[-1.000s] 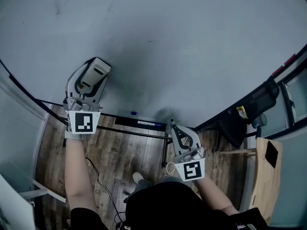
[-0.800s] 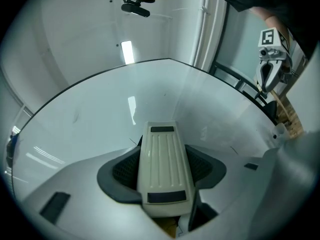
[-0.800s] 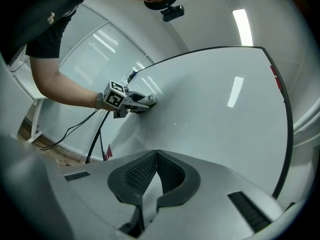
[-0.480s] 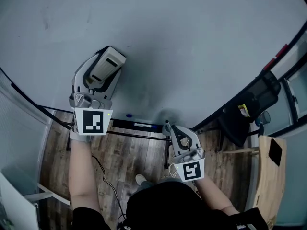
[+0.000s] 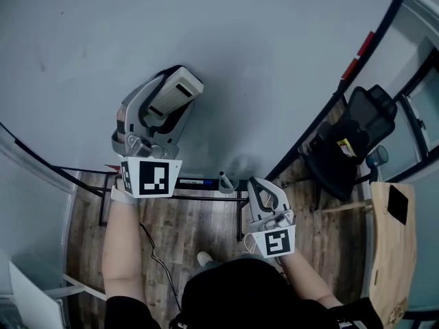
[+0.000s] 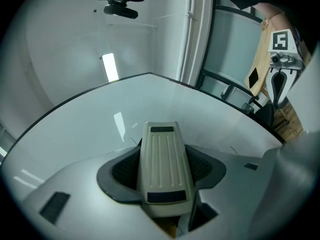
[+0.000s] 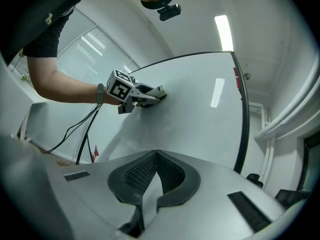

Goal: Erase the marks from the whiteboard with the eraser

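Eraser (image 6: 162, 164) sits clamped lengthwise between the jaws of the left tongs (image 5: 173, 96), its ribbed back facing that camera and its far end seemingly touching the whiteboard (image 5: 274, 53). The left forearm (image 5: 122, 252) reaches straight forward from the body, and the tongs lean a little toward the right over the board's lower middle. The board around the eraser looks clean; only a faint grey smudge or shadow shows low down, just above the tray (image 5: 199, 181). The right tongs (image 7: 156, 170) are closed on nothing, their ribbed pads meeting at the tips. They hang low in front of the person's waist, just below the tray and apart from the board, pointing up at it. A marker (image 5: 223, 181) stands at the tray, just left of them. A black chair (image 5: 350, 142) stands beyond the board's right edge, on the wood floor (image 5: 185, 232).
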